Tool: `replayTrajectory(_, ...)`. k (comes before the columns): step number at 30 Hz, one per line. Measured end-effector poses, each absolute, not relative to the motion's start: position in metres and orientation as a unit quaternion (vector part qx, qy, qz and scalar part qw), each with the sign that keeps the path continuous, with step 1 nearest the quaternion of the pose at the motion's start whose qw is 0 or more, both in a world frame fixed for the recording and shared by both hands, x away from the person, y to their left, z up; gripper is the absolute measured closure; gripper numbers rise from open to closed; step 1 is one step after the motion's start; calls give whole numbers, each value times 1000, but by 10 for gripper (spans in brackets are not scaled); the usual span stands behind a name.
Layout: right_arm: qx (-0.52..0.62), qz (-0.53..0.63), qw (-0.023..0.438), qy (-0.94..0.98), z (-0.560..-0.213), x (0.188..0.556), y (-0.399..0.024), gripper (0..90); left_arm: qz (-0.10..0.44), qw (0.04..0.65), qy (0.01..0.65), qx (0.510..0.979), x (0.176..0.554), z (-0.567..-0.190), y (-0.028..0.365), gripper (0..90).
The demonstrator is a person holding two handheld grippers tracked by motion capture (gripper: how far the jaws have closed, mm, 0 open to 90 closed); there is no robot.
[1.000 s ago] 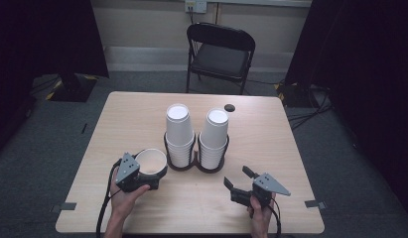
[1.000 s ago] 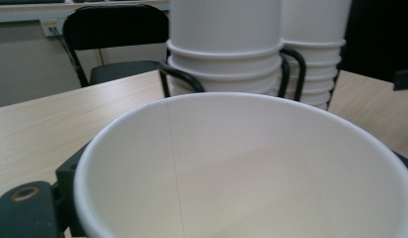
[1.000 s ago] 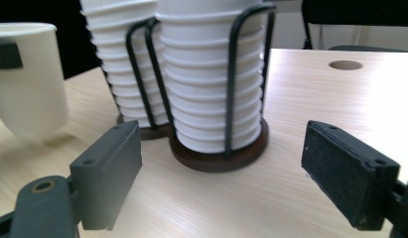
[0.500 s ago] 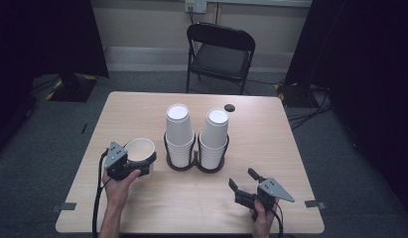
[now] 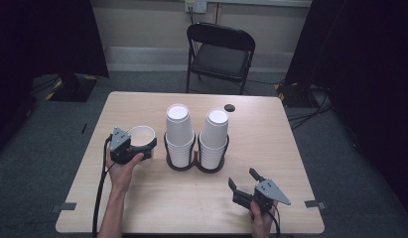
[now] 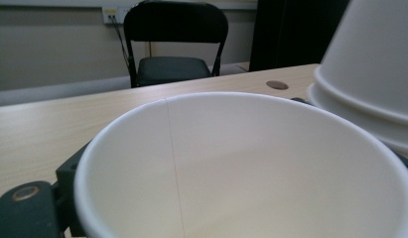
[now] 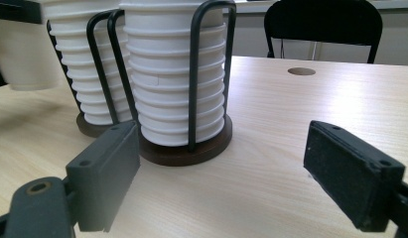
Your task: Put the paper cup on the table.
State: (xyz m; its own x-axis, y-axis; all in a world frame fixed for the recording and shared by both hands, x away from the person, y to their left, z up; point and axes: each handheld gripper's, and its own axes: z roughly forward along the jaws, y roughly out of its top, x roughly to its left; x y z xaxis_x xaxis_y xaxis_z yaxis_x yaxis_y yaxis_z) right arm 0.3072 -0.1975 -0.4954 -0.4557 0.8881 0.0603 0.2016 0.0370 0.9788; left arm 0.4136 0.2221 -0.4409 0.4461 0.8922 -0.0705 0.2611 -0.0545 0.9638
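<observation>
- Since a second ago, the left gripper [image 5: 142, 147] has carried its white paper cup [image 5: 141, 136] away from the cup holder, out to the left, and the right gripper [image 5: 246, 184] has slid back toward the near right corner of the desk [image 5: 271, 144].
- One loose cup sits mouth up in the left gripper's jaws, which are clamped around it, at the left of the desk, near the holder but apart from it.
- Two stacks of white cups stand mouth down in the middle: the left stack [image 5: 179, 134] and the right stack [image 5: 212, 139].
- One dark wire cup holder [image 7: 184, 148] with two round bases keeps both stacks side by side.
- Right gripper's jaws are spread wide with nothing between them, pointing at the right stack in the right gripper view.
- One small dark round spot [image 5: 229, 107] is on the far part of the desk.
- One black folding chair [image 5: 220, 52] stands behind the desk.
- Two hands hold the grippers: the left hand [image 5: 123, 166] and the right hand [image 5: 261, 218].
</observation>
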Motion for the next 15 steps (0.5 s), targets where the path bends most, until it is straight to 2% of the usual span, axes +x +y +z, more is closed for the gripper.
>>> replayTrajectory(7, 417, 557, 298, 653, -495, 309, -199, 138, 309, 528, 436, 660, 431, -449, 222, 87)
replayTrajectory(15, 418, 554, 297, 656, -495, 310, -198, 140, 295, 530, 426, 671, 443, -460, 221, 82)
